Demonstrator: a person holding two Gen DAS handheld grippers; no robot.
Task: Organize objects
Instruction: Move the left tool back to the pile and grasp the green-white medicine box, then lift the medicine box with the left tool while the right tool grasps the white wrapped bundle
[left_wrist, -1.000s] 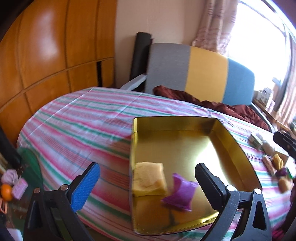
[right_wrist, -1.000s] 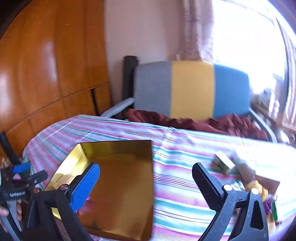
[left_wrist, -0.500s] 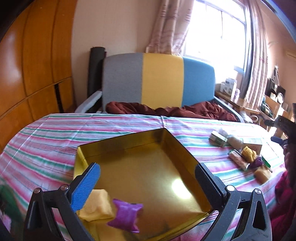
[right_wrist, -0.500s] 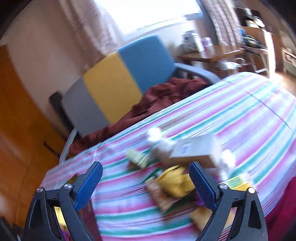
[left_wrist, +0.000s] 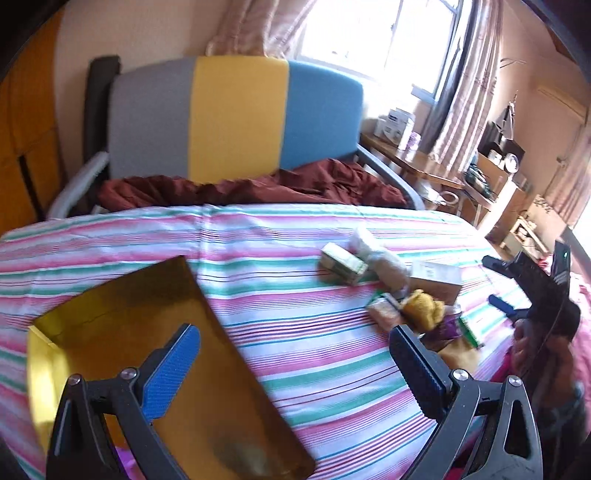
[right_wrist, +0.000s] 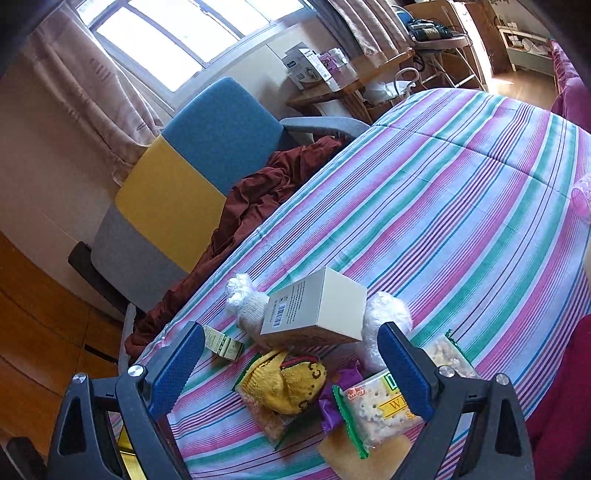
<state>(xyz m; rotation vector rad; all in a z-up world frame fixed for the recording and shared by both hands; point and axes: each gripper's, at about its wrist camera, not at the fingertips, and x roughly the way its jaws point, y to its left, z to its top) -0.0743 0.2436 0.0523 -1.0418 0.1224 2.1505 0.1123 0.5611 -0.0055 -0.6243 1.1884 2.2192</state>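
Observation:
A gold tray (left_wrist: 122, 332) lies on the striped tablecloth at lower left, under my open left gripper (left_wrist: 295, 373), which holds nothing. Right of it lies a pile: a small green box (left_wrist: 341, 262), a white box (left_wrist: 436, 277), a yellow knitted item (left_wrist: 423, 308) and a purple packet (left_wrist: 448, 326). My right gripper (left_wrist: 506, 284) shows at the table's right edge, held by a hand. In the right wrist view that gripper (right_wrist: 290, 369) stands open just over the yellow knitted item (right_wrist: 288, 380), beside the white box (right_wrist: 317, 310), a cracker packet (right_wrist: 384, 406) and the purple packet (right_wrist: 340, 391).
A chair (left_wrist: 236, 114) with a grey, yellow and blue back stands behind the table, a maroon cloth (left_wrist: 258, 184) on its seat. Two white plastic-wrapped bundles (right_wrist: 384, 321) flank the white box. A wooden side table (right_wrist: 351, 81) with boxes stands by the window.
The left wrist view has swung right, from the tray's inside towards the pile; the yellow and purple items in the tray have left view. My right gripper has come in low over the pile.

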